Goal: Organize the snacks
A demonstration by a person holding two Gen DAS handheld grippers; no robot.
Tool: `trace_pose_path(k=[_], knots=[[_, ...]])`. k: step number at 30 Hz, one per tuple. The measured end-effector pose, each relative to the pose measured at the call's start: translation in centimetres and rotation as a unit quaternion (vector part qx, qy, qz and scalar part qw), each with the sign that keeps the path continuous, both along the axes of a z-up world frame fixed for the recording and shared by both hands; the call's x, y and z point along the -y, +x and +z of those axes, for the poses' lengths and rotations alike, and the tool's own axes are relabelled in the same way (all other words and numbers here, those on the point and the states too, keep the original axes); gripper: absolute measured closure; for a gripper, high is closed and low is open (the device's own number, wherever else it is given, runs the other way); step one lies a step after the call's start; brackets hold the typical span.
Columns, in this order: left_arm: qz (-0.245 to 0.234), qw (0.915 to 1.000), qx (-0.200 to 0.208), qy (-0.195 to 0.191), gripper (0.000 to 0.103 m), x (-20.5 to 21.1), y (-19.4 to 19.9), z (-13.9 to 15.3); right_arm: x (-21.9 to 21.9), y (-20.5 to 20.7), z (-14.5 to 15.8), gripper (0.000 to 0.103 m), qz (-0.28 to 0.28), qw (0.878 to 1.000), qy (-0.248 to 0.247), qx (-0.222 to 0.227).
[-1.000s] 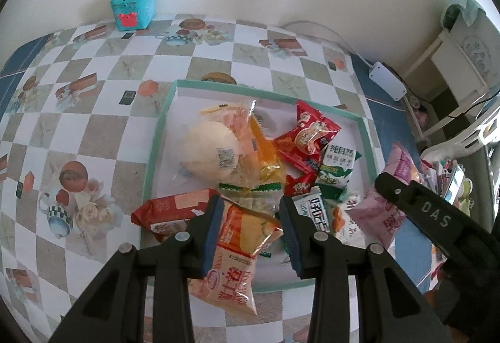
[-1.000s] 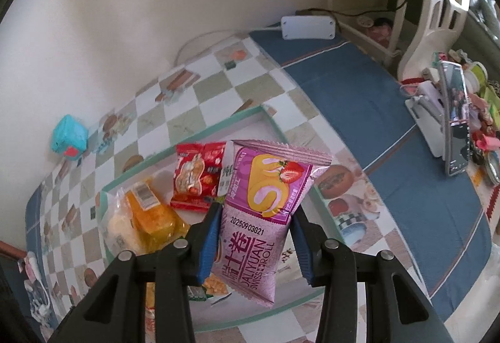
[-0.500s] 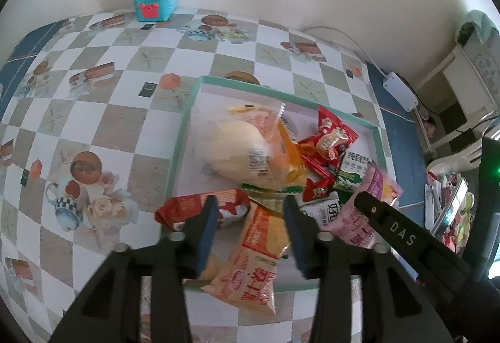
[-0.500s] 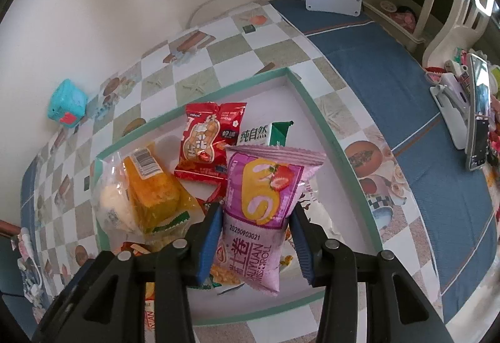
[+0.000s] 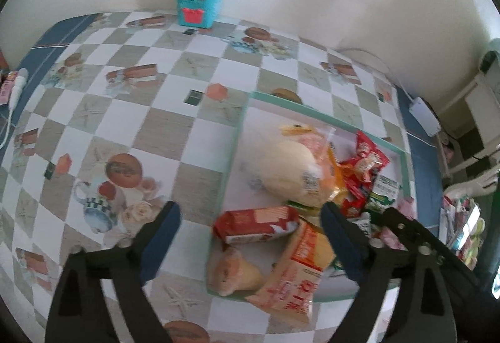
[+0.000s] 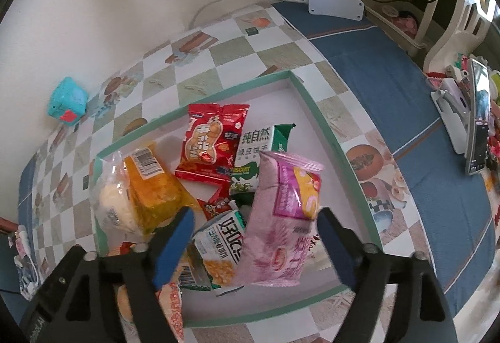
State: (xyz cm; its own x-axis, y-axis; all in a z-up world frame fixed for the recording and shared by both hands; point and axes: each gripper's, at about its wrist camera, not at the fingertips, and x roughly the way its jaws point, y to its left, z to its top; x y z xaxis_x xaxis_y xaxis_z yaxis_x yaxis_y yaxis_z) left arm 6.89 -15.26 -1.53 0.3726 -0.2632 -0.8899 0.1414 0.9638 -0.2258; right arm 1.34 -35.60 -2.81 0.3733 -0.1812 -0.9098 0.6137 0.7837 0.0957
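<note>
Snacks fill your green-rimmed tray point(image 6: 328, 136) on the checkered tablecloth point(image 5: 131, 130). Your right gripper point(image 6: 253, 236) has just spread wide, pink roll packet point(image 6: 281, 218) lying loose (tilted) between its jaws. Your left gripper point(image 5: 250, 230) likewise has just opened above the orange packet point(image 5: 297, 274).

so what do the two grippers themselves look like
Both match: the left gripper and right gripper each have two black plastic fingers with silver screw heads at the joints and blue pads on the inner faces of the tips. The right gripper's black finger also shows at the edge of the left wrist view. No cables, hands or sleeves are visible.
</note>
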Motion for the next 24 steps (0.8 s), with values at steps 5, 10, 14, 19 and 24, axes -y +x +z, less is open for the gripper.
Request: trace_pose_path(k=[5, 10, 14, 19, 24], knots=[[0.014, 0.9999, 0.006, 0.008, 0.008, -0.9, 0.2, 0.1, -0.6, 0.2, 0.5, 0.000, 0.013, 1.000, -0.014, 0.012], [0.019, 0.9995, 0.014, 0.021, 0.008, -1.4, 0.3, 0.2, -1.3, 0.3, 0.9, 0.000, 0.025, 0.999, -0.022, 0.022], [0.023, 0.9993, 0.021, 0.022, 0.008, -1.8, 0.3, 0.4, -2.2, 0.4, 1.3, 0.000, 0.036, 0.999, -0.030, 0.025], [0.025, 0.9985, 0.037, 0.031, 0.002, -2.5, 0.1, 1.1, -3.4, 0.2, 1.9, 0.000, 0.052, 0.997, -0.040, 0.033], [0.037, 0.9974, 0.046, 0.043, 0.002, -3.8, -0.6, 1.7, -5.0, -0.6, 2.4, 0.000, 0.072, 0.995, -0.056, 0.037]])
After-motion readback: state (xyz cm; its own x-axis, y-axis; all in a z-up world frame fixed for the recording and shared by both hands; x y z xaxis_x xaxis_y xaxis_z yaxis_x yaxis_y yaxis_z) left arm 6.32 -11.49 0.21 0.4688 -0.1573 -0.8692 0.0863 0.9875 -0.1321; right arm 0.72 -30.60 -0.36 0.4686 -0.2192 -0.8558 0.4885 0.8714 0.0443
